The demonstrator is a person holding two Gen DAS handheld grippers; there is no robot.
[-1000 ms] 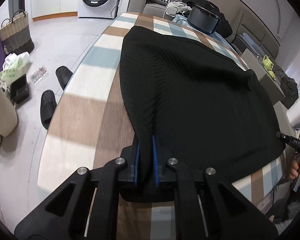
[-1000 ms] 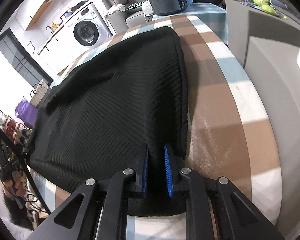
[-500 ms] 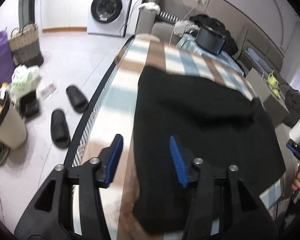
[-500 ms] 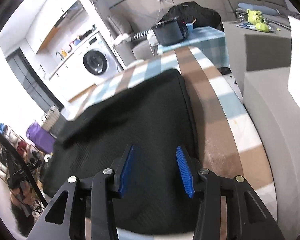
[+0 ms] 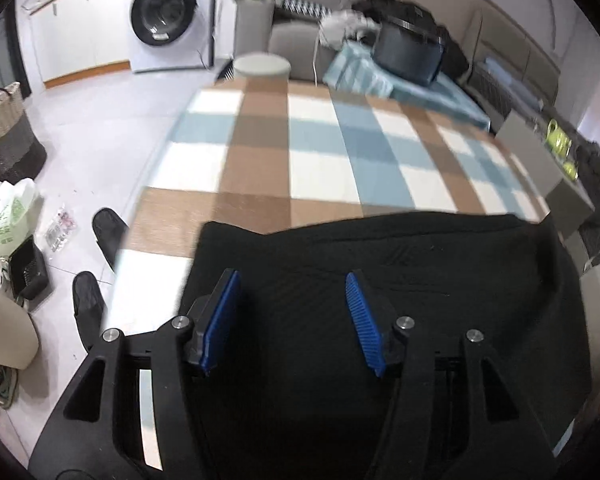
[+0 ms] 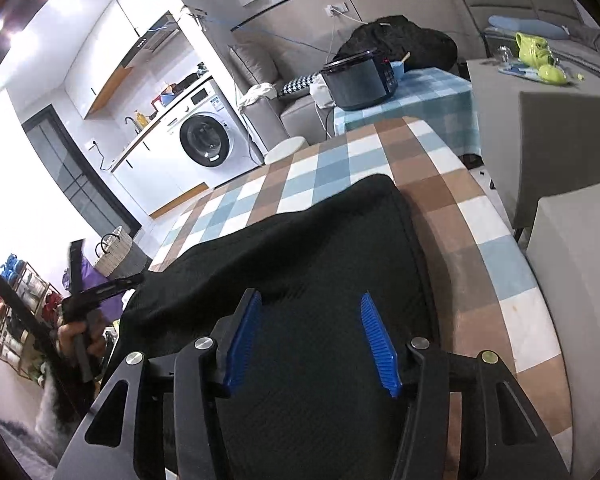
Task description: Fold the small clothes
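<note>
A black knit garment [image 5: 400,264] lies flat on the near part of the checked table [image 5: 300,152]; it also shows in the right wrist view [image 6: 300,248]. My left gripper [image 5: 292,280] is open with its blue pads wide apart, raised above the garment's near left part and holding nothing. My right gripper [image 6: 310,300] is open too, raised above the garment's near right part and empty. The left gripper also shows at the far left of the right wrist view [image 6: 100,292], held in a hand.
A black cooker [image 6: 358,80] stands on a small blue checked table beyond the far end. A grey cabinet [image 6: 540,128] flanks the table's right side. Slippers [image 5: 104,232] and bags [image 5: 8,216] lie on the floor to the left.
Both grippers let go of the garment's near edge, opened wide and pulled back and up. The garment now covers only the near part of the table, with more checked cloth bare beyond it.
</note>
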